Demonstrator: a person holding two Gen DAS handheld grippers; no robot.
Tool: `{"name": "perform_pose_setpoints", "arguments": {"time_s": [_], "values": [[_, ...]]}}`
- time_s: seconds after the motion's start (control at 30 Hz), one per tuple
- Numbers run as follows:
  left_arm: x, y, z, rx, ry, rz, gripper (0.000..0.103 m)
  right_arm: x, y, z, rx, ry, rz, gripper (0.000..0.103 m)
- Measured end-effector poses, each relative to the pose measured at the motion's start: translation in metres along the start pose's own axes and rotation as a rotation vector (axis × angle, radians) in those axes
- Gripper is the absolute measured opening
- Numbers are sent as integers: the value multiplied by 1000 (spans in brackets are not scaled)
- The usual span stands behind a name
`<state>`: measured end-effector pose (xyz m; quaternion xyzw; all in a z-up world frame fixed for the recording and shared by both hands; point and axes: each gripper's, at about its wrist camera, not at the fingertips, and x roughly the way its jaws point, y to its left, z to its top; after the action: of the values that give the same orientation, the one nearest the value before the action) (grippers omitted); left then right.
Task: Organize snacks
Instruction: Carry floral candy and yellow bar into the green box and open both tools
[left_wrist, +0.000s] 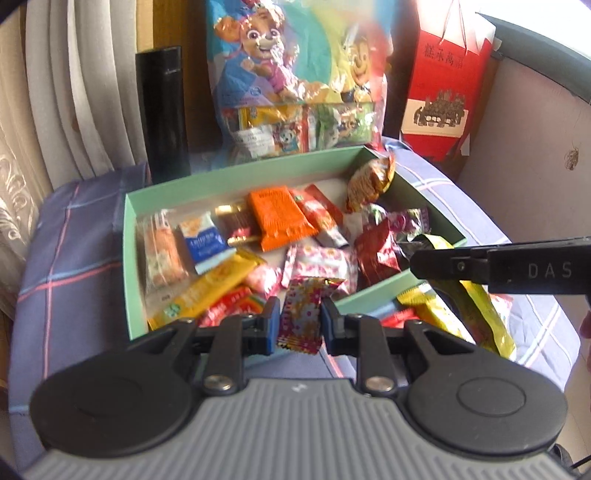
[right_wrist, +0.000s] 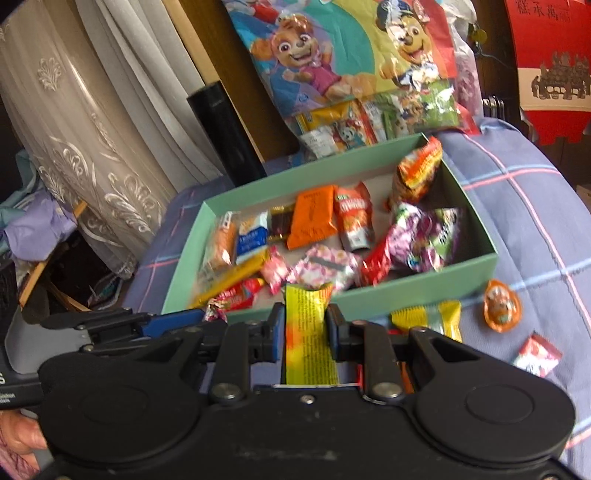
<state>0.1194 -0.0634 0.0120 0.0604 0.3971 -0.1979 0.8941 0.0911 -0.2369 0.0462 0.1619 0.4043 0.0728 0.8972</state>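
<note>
Behind my work stands a tall black cylindrical flask (left_wrist: 164, 110). Left of that flask hang pale lace-patterned curtains (left_wrist: 44, 110). Well to the flask's right I see a red paper gift bag printed with Chinese characters (left_wrist: 447, 85). The flask stands on a blue checked cloth with pink lines (left_wrist: 70, 236).

2 near, downward views, shared box (left_wrist: 373, 299)
</note>
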Motion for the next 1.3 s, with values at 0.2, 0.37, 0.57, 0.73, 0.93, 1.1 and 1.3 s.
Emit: {"name": "perform_pose_setpoints", "arguments": {"time_s": [0.2,0.37,0.57,0.73,0.93,1.1,1.3], "values": [[29,17,42,-77,11,17,23,34,7,52,21,-43,12,23],[52,20,49,-80,45,19,23,69,7,70,20,2,25,23],[73,15,40,-44,100,4,42,100,8,76,44,41,80,38],[73,11,27,-17,84,41,90,92,3,74,36,-21,31,98],[70,14,24,-48,86,37,96,82,-10,67,67,-12,-3,103],[60,12,25,-56,70,41,100,69,-8,58,60,-10,-25,103],[44,5,23,-56,50,48,103,49,-5,49,65,-12,-34,103]]}}
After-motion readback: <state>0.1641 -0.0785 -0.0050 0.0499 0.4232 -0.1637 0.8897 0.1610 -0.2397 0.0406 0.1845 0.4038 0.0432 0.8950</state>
